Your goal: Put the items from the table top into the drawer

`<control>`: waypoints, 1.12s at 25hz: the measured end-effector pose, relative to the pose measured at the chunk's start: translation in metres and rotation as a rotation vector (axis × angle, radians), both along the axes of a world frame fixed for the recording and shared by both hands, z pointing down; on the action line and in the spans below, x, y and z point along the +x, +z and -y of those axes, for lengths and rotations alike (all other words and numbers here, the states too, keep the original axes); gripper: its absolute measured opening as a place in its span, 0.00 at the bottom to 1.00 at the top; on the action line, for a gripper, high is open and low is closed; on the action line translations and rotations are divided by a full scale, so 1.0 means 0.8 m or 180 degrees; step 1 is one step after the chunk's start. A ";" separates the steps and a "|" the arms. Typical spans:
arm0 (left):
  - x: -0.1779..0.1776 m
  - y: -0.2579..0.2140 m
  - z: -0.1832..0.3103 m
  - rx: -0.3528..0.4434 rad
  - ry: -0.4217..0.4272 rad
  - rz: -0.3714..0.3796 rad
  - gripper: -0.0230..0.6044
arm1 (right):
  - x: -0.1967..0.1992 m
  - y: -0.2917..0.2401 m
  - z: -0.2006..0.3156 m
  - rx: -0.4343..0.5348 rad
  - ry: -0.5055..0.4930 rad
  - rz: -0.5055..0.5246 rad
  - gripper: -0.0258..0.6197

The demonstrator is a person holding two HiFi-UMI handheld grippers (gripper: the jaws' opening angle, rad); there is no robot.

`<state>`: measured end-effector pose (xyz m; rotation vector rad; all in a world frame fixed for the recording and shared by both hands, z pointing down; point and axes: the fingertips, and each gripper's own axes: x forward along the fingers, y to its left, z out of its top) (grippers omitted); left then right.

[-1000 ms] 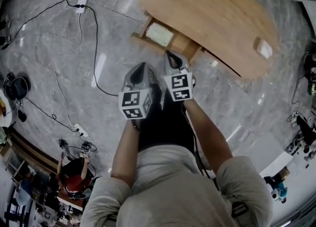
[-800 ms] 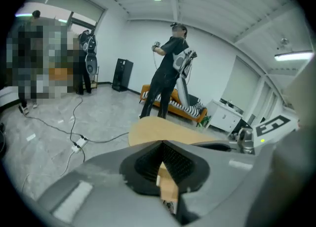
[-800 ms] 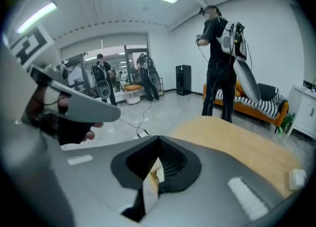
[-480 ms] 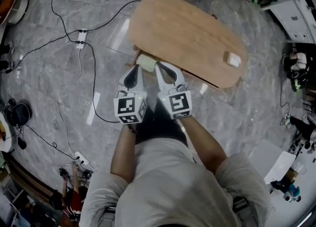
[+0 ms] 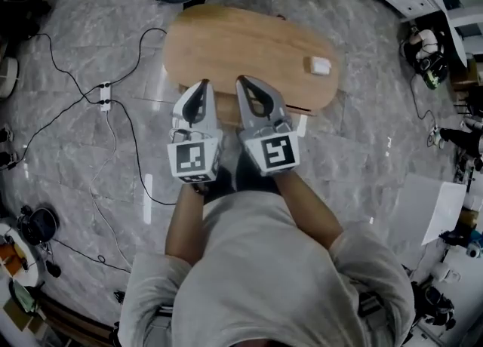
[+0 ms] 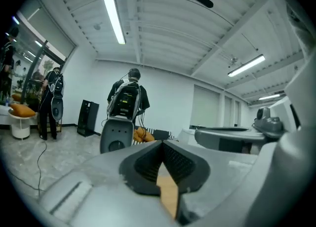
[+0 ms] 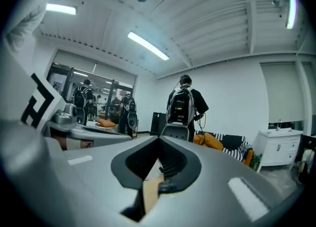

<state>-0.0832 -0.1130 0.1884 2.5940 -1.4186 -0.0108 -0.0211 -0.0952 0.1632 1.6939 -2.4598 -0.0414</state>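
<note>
both grippers have lifted since the earlier head view, where they pointed down at an open drawer under the table's near edge; the whole table now looks smaller and further below, and the drawer is no longer visible.

left gripper (image 5: 201,86): its ribbed dark pads meet at the tips, with nothing between them; only a sliver of the wooden top shows through the wedge behind the tips. right gripper (image 5: 246,82): its pads are also pressed together and empty. the 2 grippers sit side by side, close but not touching, pointing level and away from the person, with their tips over the near edge of the table (image 5: 226,40).

the table is an oval of light wood whose long axis runs left to right in the head view. 1 small white item (image 5: 318,66) lies on it near the right end, well apart from both grippers. it lies ahead of the tips and off to the right, so the right gripper is the nearer of the 2. the item is too small to tell its long axis.

judgement: this looks like the last thing left on the top, and the next reach would suit the right gripper, which must open first.

beyond the table, cables (image 5: 128,123) trail over the grey marble floor on the left.
</note>
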 end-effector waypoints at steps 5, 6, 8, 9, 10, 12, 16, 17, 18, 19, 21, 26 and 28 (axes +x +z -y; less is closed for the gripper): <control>0.039 -0.015 -0.030 0.0014 0.0085 0.0030 0.07 | 0.038 -0.030 -0.030 0.0119 0.0031 0.0038 0.05; 0.049 -0.020 -0.037 0.0023 0.0070 0.0031 0.07 | 0.046 -0.036 -0.037 0.0137 0.0004 0.0046 0.05; 0.072 -0.031 -0.053 0.0038 -0.0007 0.0010 0.07 | 0.066 -0.043 -0.051 0.0181 -0.0090 0.0033 0.05; 0.083 -0.036 -0.061 0.0057 -0.0062 -0.0004 0.07 | 0.077 -0.045 -0.059 0.0200 -0.0152 0.0021 0.05; 0.093 -0.038 -0.068 0.0088 -0.0111 0.0001 0.07 | 0.089 -0.046 -0.067 0.0210 -0.0216 0.0015 0.05; 0.108 -0.041 -0.085 0.0156 -0.0188 0.0046 0.07 | 0.109 -0.047 -0.083 0.0188 -0.0325 0.0026 0.05; 0.125 -0.047 -0.115 0.0128 -0.0407 0.0016 0.07 | 0.136 -0.054 -0.104 0.0166 -0.0500 0.0068 0.05; 0.126 -0.046 -0.123 0.0105 -0.0497 0.0018 0.07 | 0.140 -0.055 -0.110 0.0185 -0.0554 0.0087 0.05; 0.127 -0.044 -0.132 0.0091 -0.0579 0.0039 0.07 | 0.142 -0.055 -0.117 0.0199 -0.0609 0.0111 0.05; 0.126 -0.042 -0.141 0.0092 -0.0645 0.0073 0.07 | 0.143 -0.053 -0.124 0.0200 -0.0664 0.0139 0.05; 0.124 -0.041 -0.159 0.0119 -0.0746 0.0125 0.07 | 0.141 -0.049 -0.137 0.0181 -0.0769 0.0203 0.05; 0.132 -0.046 -0.195 0.0141 -0.0923 0.0092 0.07 | 0.142 -0.044 -0.164 0.0176 -0.0924 0.0228 0.05; 0.138 -0.050 -0.200 0.0197 -0.0924 0.0116 0.07 | 0.143 -0.043 -0.172 0.0180 -0.0990 0.0204 0.05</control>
